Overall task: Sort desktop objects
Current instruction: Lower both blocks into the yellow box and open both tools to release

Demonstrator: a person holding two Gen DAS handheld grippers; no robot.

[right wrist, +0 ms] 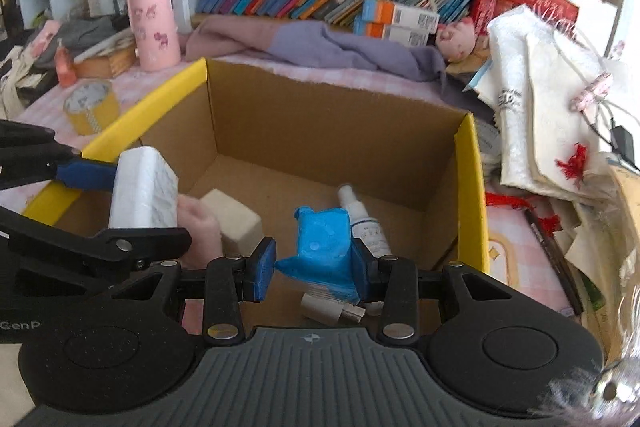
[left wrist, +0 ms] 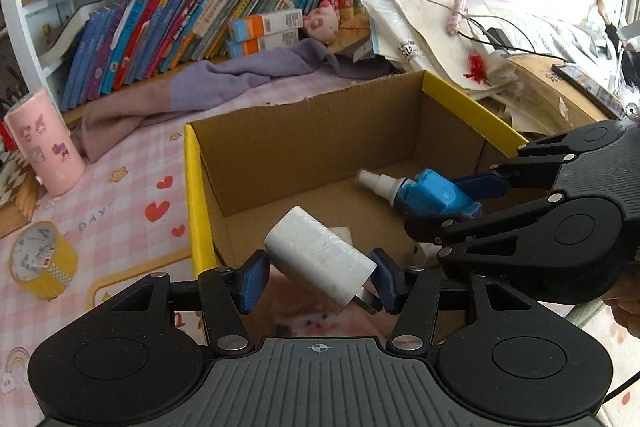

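Hovering over the open cardboard box (left wrist: 320, 155), both tongs carry something above its floor. The left tongs (left wrist: 320, 281) pinch a white wrapped block (left wrist: 320, 259) between their blue pads, the block tilted with one corner pointing up over the near edge of the box. In the right wrist view the same block (right wrist: 142, 189) hangs at the left above the yellow-taped rim (right wrist: 472, 187). The right tongs (right wrist: 314, 269) pinch a blue packet (right wrist: 320, 243), their pads pressed to its sides; from the left wrist view that packet (left wrist: 436, 193) sits above the right half of the box.

Inside the box, a white spray bottle (right wrist: 360, 215) lies on the cardboard floor just beside and partly behind the blue packet. A cream-coloured block (right wrist: 236, 215) rests on the floor nearer the left wall, and a small white plug (right wrist: 328, 307) lies close to the near wall below the right tongs.

The box stands on a bench covered with a pink checked cloth (left wrist: 132, 187). Left of the box are a roll of yellow tape (left wrist: 44, 259) and an upright pink tumbler (left wrist: 44, 143). A purple and pink cloth (left wrist: 208, 83) lies behind the box, in front of a row of leaning books (left wrist: 180, 23).
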